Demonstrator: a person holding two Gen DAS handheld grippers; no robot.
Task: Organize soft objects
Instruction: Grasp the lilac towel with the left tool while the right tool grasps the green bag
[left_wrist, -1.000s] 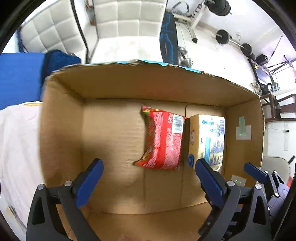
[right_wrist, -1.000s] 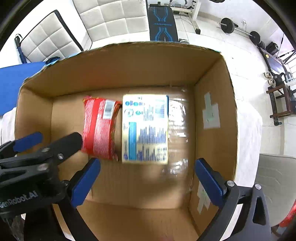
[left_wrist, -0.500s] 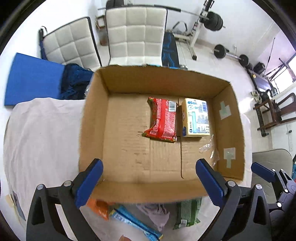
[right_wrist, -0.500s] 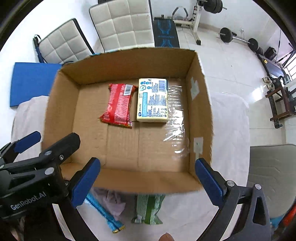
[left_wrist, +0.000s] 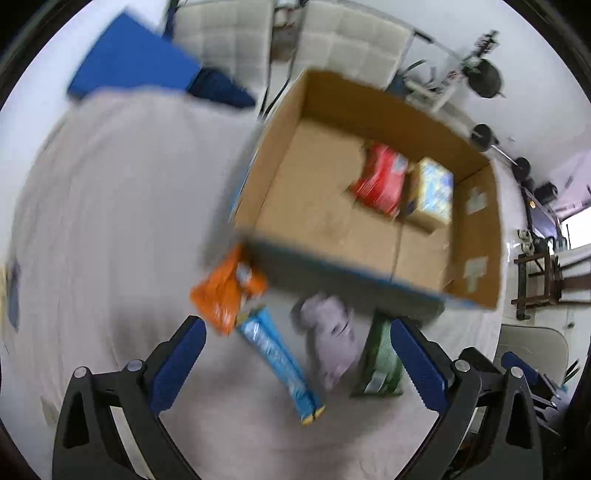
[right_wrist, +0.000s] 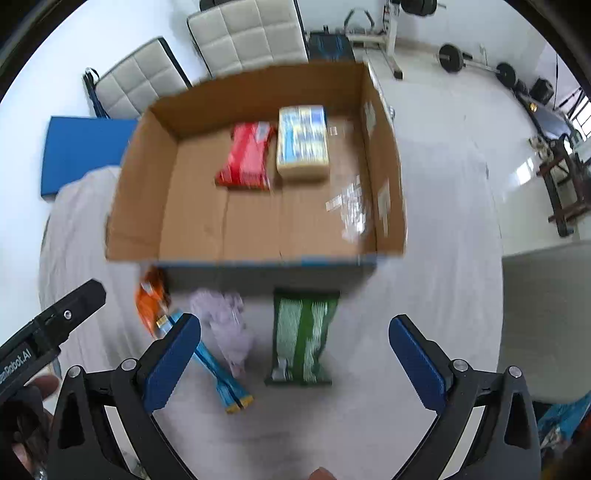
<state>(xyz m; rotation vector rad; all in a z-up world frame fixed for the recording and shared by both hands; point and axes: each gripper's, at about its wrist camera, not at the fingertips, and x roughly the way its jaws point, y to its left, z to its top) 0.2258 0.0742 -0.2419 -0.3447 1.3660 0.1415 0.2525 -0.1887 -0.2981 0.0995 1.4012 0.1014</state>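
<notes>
Both grippers were spread wide and held nothing. The left gripper (left_wrist: 295, 354) hovered above the cloth-covered table (left_wrist: 110, 221), and the right gripper (right_wrist: 295, 350) hovered beside it over the same surface.

The cardboard box (right_wrist: 140, 184) stood open on the table. Inside, toward its far wall, a red packet (right_wrist: 245, 157) lay just beside a pale yellow pack with blue print (right_wrist: 303, 142); whether the two touched could not be determined. A piece of clear plastic film (right_wrist: 351, 206) lay near the box's right wall.

Four soft items lay on the table against or near the box's front wall:
- an orange packet (right_wrist: 149, 299), at the left
- a long blue packet (right_wrist: 221, 380), angled, its upper end at the orange packet
- a crumpled lilac cloth (right_wrist: 227, 321), centre
- a green packet (right_wrist: 301, 332), at the right

Both views were motion-blurred.
</notes>
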